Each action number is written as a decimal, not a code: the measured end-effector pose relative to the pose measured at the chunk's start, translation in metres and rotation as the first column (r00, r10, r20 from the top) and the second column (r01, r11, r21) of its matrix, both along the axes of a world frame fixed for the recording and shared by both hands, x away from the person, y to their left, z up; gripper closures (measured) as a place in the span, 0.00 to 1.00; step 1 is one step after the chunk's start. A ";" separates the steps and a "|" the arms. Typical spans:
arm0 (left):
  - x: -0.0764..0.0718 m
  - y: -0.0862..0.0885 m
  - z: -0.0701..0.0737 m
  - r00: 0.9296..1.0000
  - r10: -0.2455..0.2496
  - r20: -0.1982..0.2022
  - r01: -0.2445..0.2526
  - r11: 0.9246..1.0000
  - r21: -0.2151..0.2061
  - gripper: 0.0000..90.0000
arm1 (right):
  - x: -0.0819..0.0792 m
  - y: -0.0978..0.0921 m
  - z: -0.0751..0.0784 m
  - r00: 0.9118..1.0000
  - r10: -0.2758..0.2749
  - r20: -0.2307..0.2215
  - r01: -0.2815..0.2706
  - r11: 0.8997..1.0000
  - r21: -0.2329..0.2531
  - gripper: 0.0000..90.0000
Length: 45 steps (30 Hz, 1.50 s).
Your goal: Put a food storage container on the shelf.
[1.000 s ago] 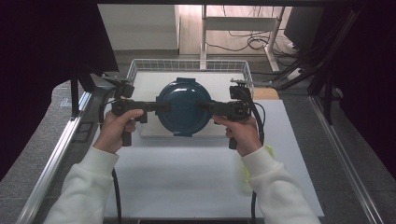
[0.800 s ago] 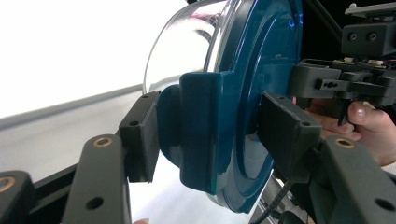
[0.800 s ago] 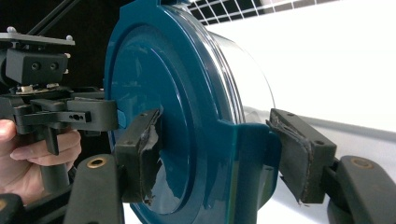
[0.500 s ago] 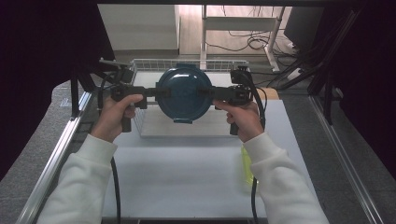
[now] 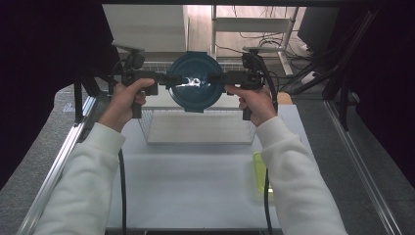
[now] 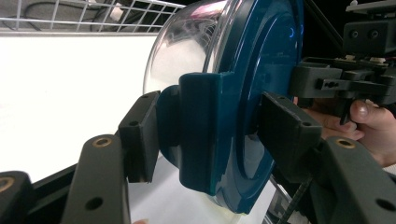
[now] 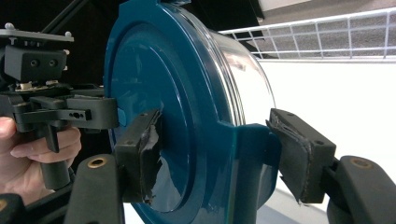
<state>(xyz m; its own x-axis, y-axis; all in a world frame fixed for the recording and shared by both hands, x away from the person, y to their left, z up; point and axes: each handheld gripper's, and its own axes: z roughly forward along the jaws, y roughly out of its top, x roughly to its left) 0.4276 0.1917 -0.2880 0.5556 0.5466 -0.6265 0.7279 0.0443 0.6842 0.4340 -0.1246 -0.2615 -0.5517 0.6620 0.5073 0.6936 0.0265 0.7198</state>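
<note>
- Your left gripper [image 5: 169, 80] is clenched on the bowl [image 5: 195, 82] at its 9 o'clock edge; in the left gripper view its jaws pinch the blue side tab [image 6: 201, 135] from both faces
- Your right gripper [image 5: 219, 78] is clenched on the same bowl at its 3 o'clock edge; in the right gripper view the jaws press the opposite tab [image 7: 254, 163], the pads [image 7: 142, 154] frayed
- The bowl is a clear tub under a blue lid [image 7: 159, 102], held in the air between both grippers, turned on edge so the lid faces you
- It hangs above the far rim of the wire basket [image 5: 195, 128], toward 12 o'clock on the table [image 5: 195, 186]
- Your hands [image 5: 122, 100] grip the handles at either side, well apart, with the bowl between them
- A yellow-green thing [image 5: 258, 169] lies on the table at 4 o'clock, just beside your right sleeve [image 5: 293, 181]; what it is I cannot tell
</note>
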 end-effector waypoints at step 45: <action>0.071 -0.004 -0.057 0.977 0.064 -0.205 -0.096 0.984 -0.151 0.39 | 0.088 -0.009 -0.054 0.968 -0.057 -0.246 0.084 0.991 0.101 0.34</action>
